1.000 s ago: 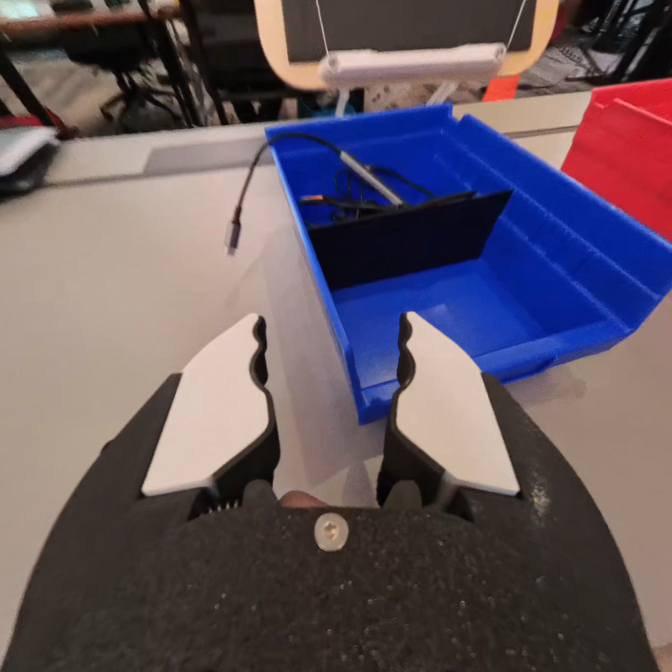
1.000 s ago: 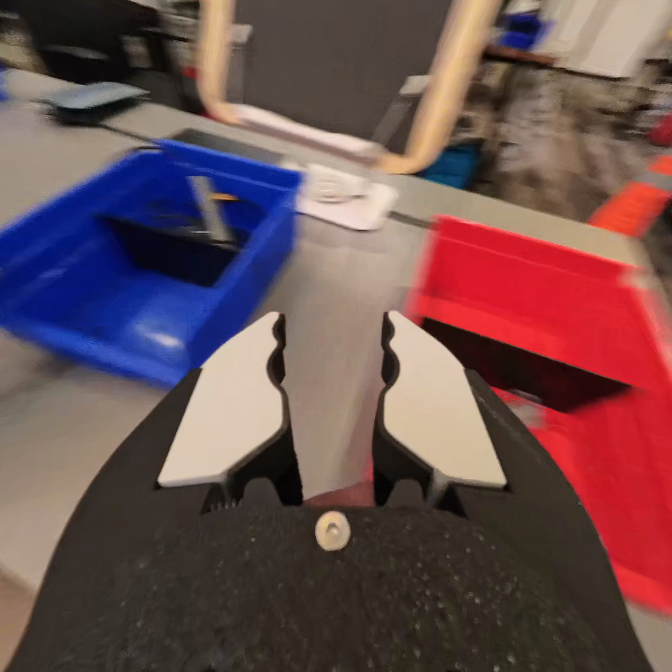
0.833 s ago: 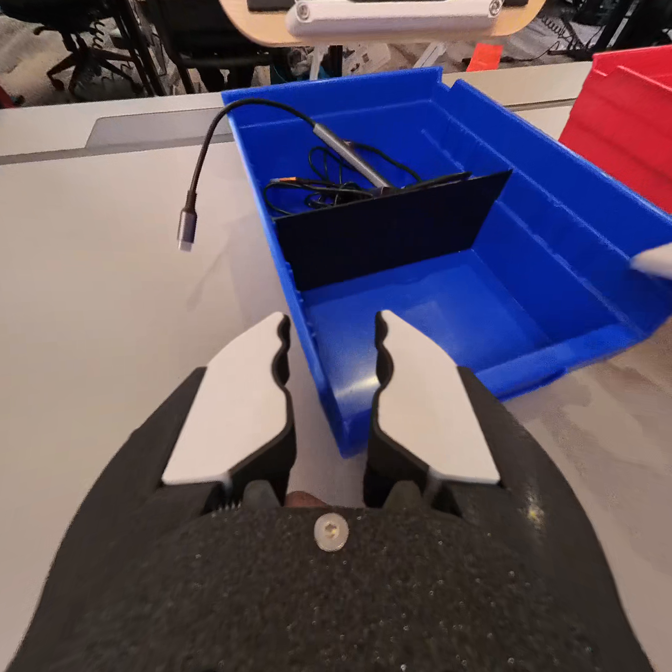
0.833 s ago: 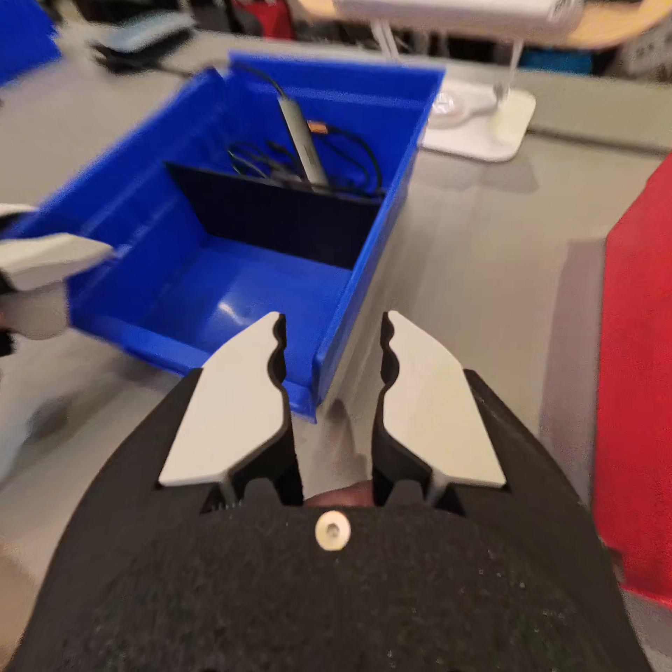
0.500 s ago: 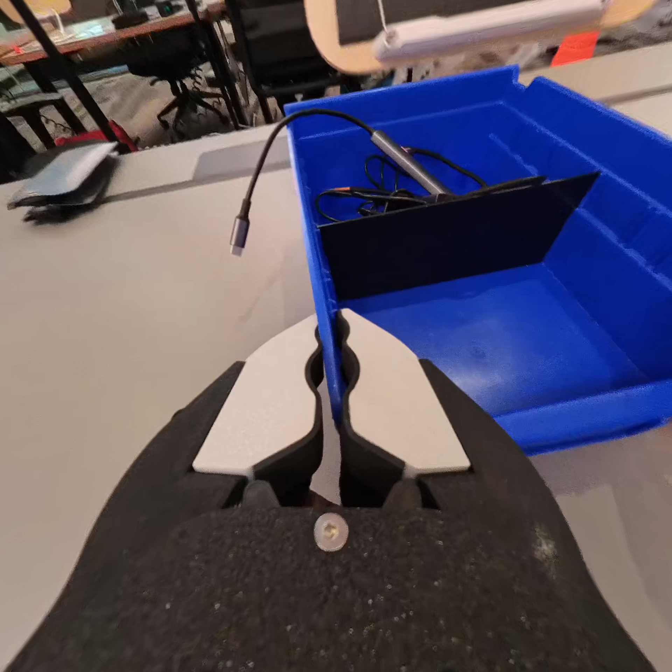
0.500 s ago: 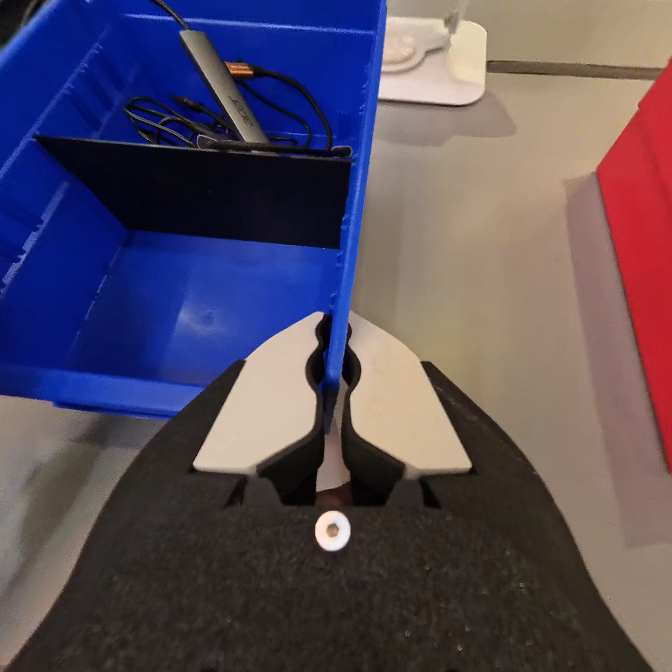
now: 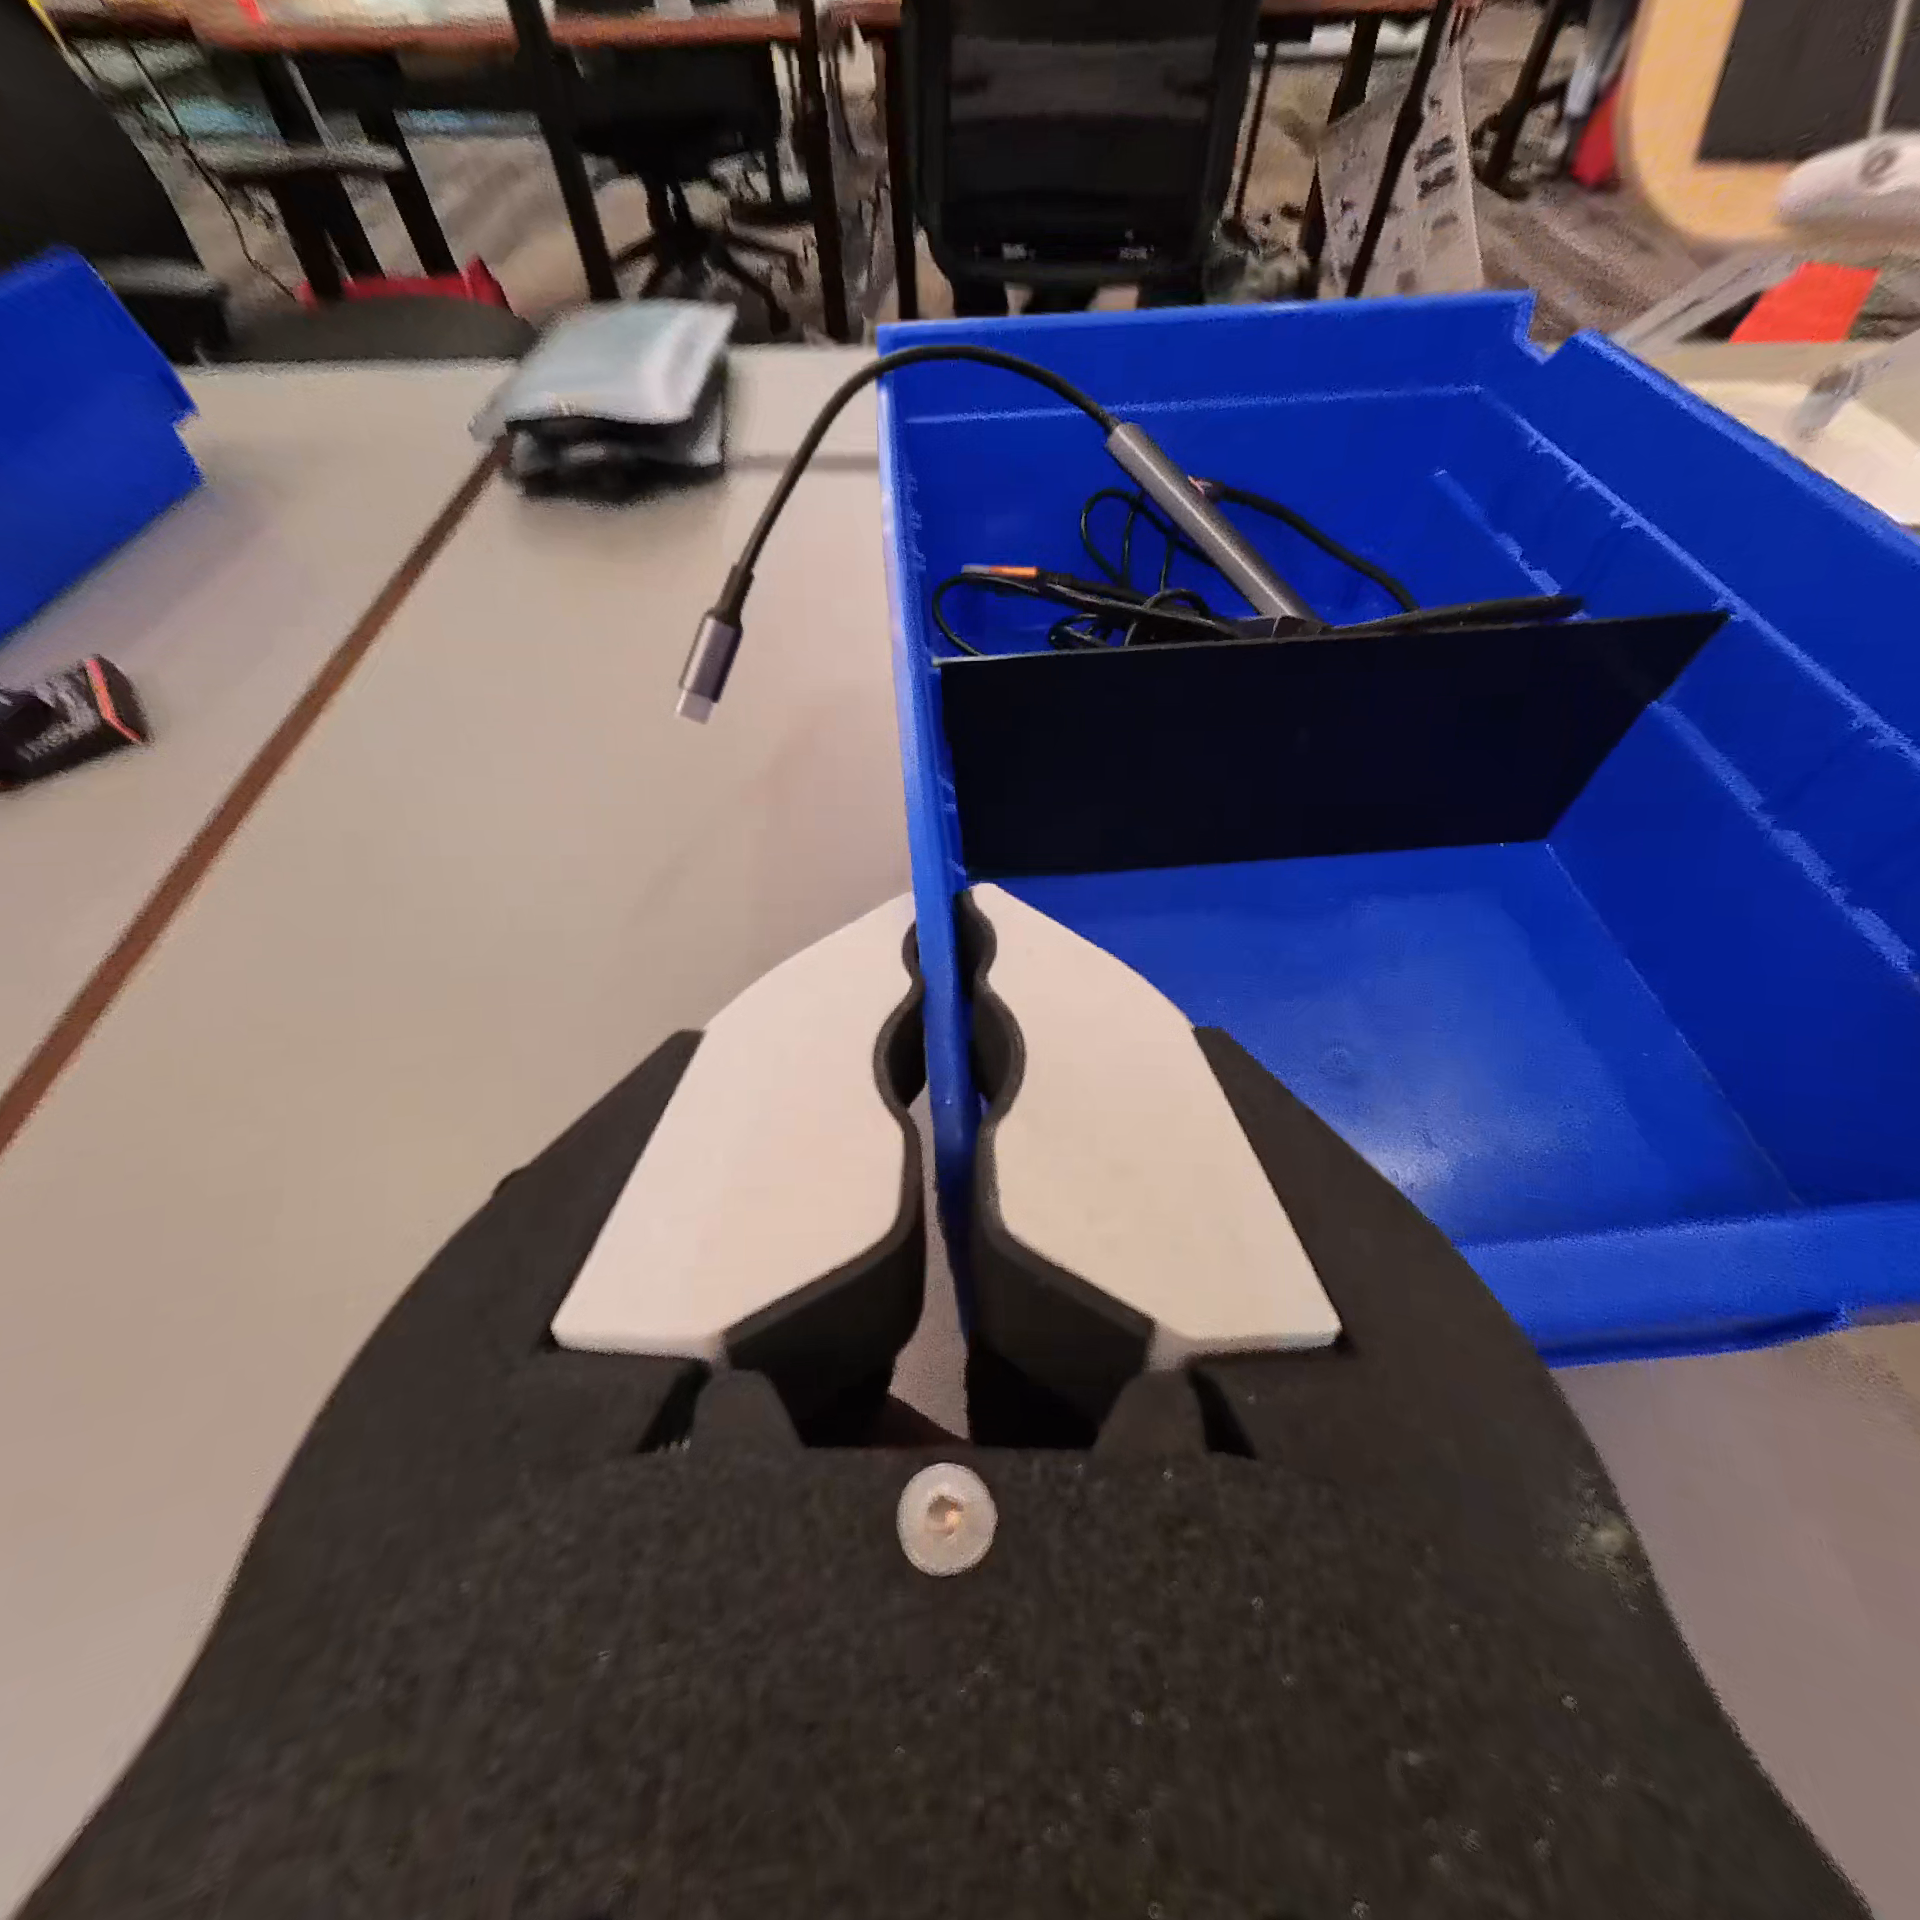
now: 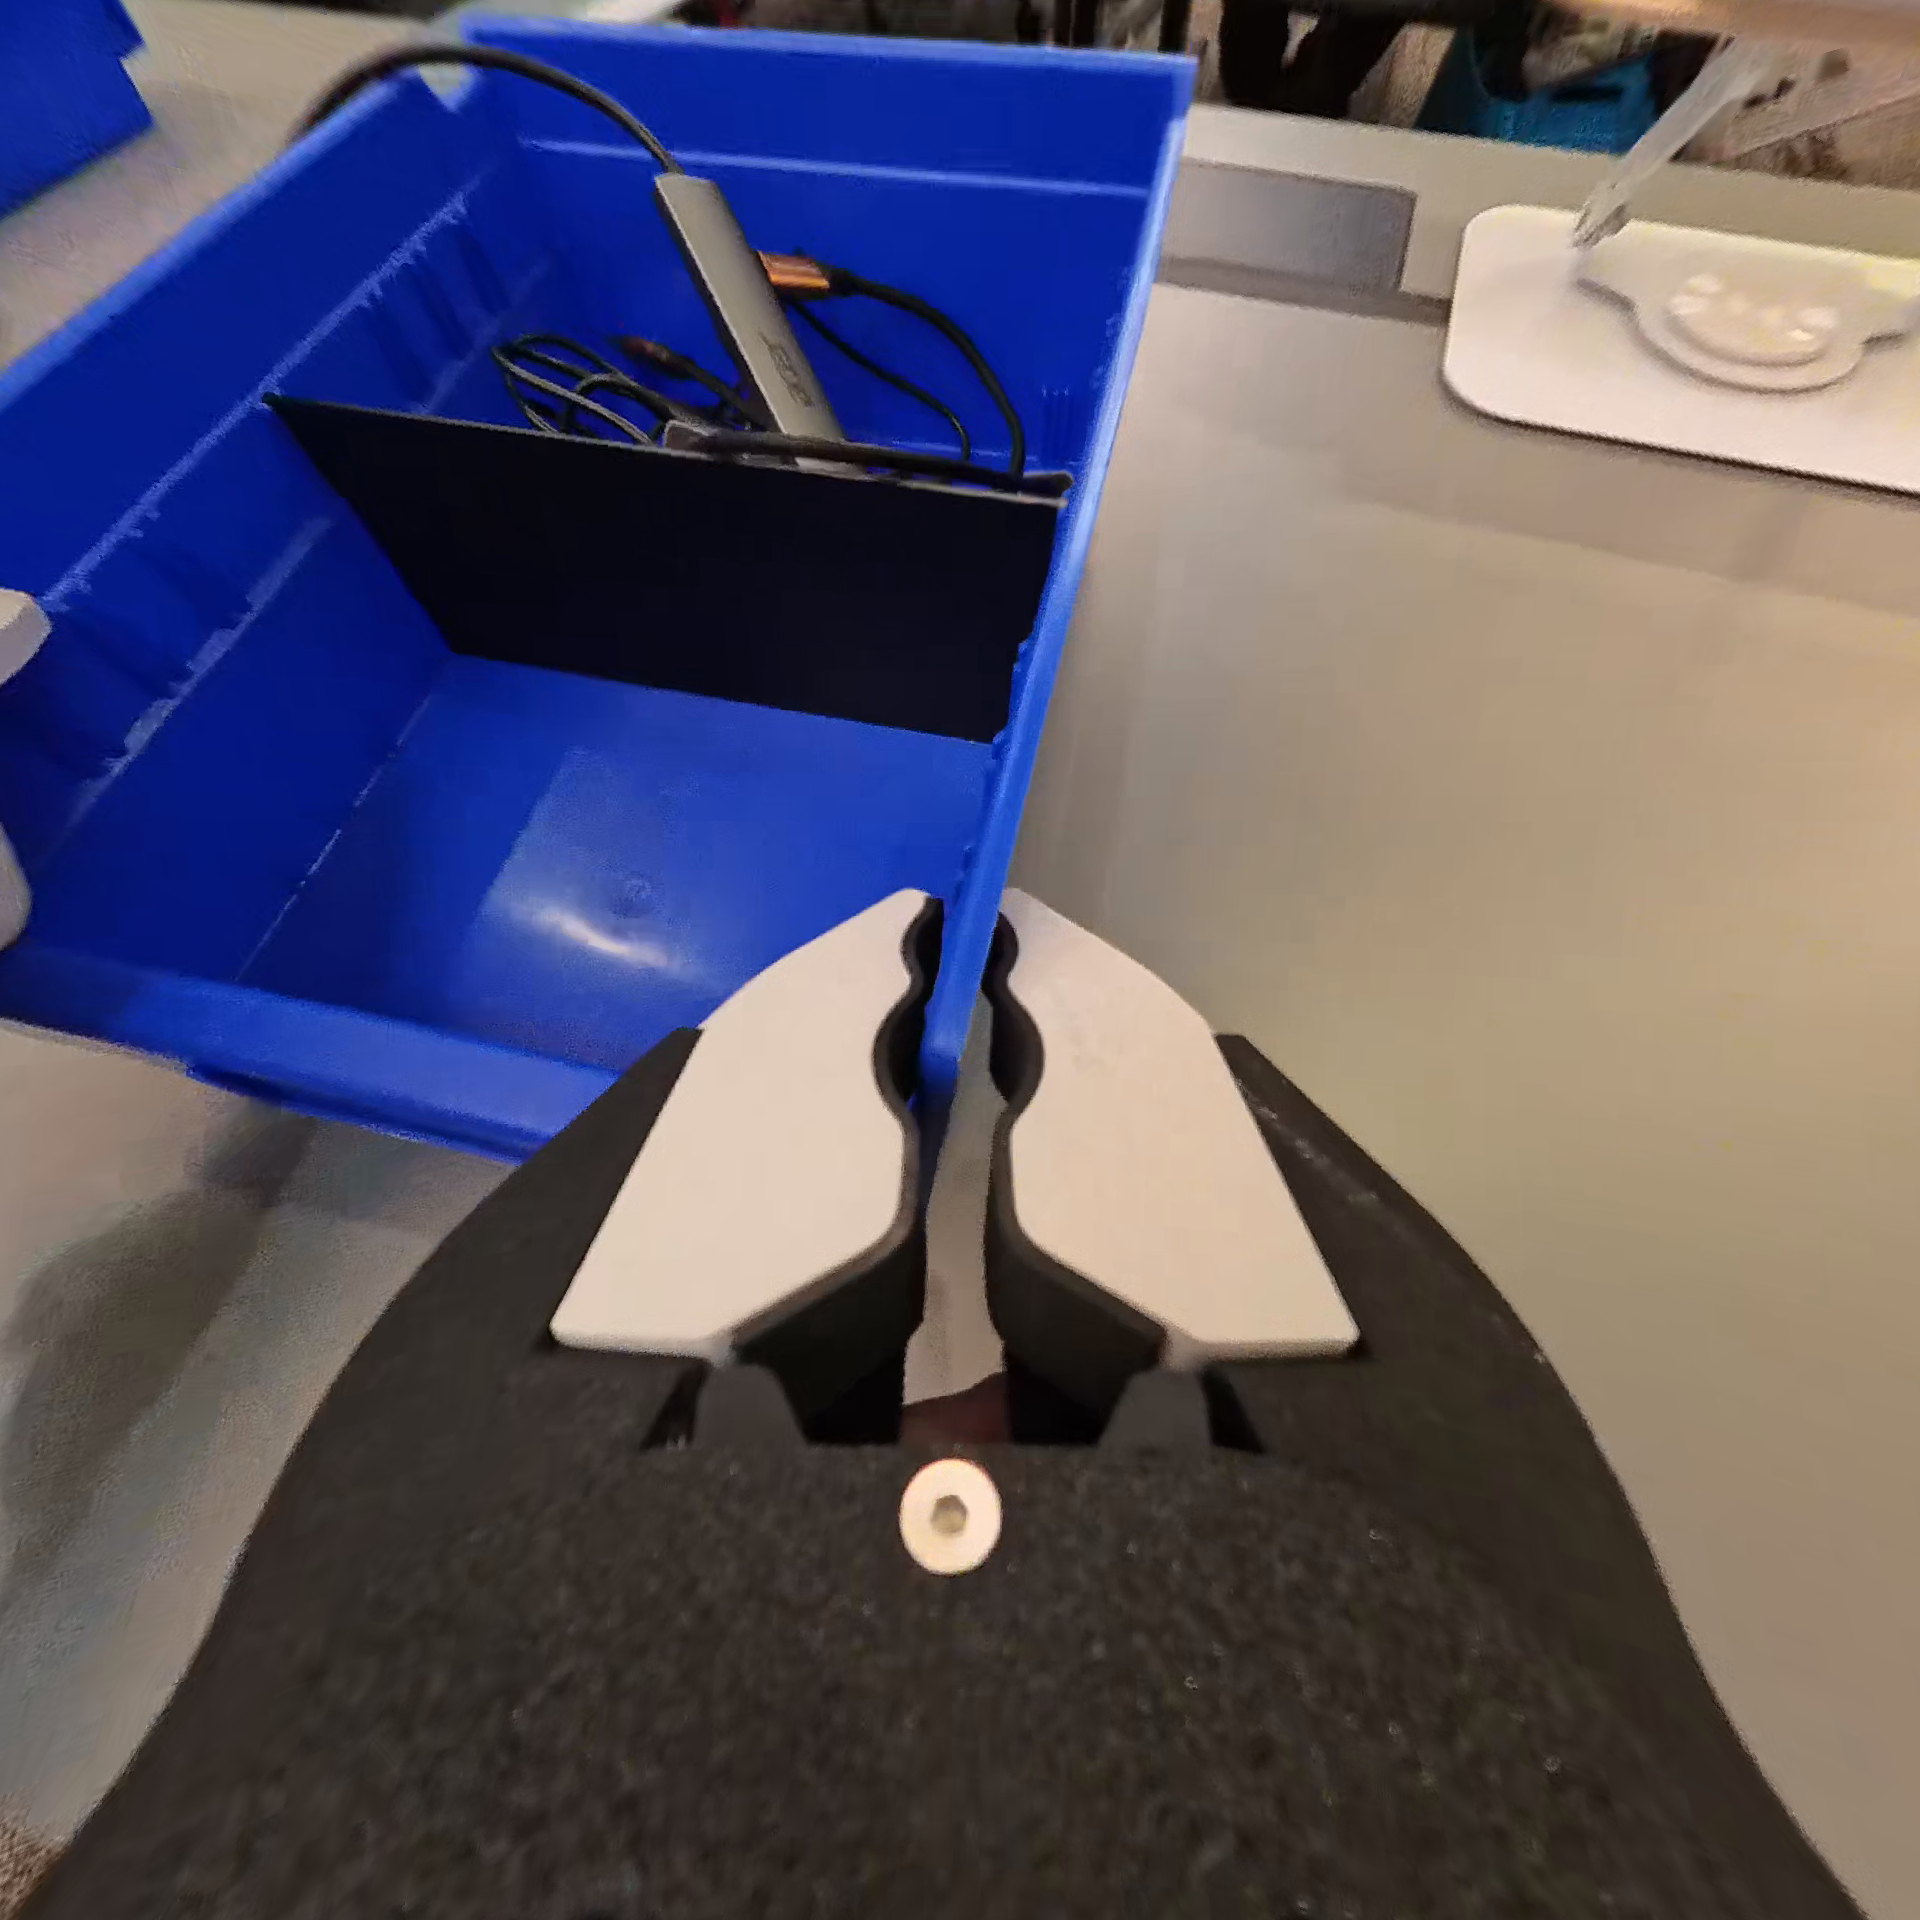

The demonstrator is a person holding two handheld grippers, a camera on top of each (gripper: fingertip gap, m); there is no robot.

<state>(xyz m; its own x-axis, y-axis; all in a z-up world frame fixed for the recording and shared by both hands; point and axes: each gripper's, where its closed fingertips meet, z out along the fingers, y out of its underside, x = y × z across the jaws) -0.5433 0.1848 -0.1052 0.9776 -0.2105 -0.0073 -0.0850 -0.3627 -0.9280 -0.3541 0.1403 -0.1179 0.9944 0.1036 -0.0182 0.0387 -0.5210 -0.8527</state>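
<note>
- left tool [image 7: 945,935] clenched on the left side wall of the blue bin [image 7: 1766,1288], near end of that wall, one finger inside, one outside
- right tool [image 8: 961,914] clenched the same way on the bin's right side wall [image 8: 1039,644], near the front corner
- blue bin sits on the grey desk [image 7: 436,987], held at both side walls; whether it is lifted off the desk, cannot tell
- near compartment [image 8: 582,862] of the bin is bare blue floor, glossy
- dark divider [image 7: 1278,748] stands upright across the bin, splitting near from far
- far compartment holds a grey hub [image 8: 743,301] tangled with thin black cables [image 8: 582,390]; its short lead with plug [image 7: 712,665] hangs out over the left wall
- judgement: hard plastic, stiff, light, thin smooth walls may slip; load sits at the far end, so bin may tip away; grip on the rims near the middle would balance better
- far left on the desk: dark small packet [image 7: 68,717], grey pouch [image 7: 613,400], another blue bin [image 7: 73,436]
- far right: white stand base [image 8: 1683,343]
</note>
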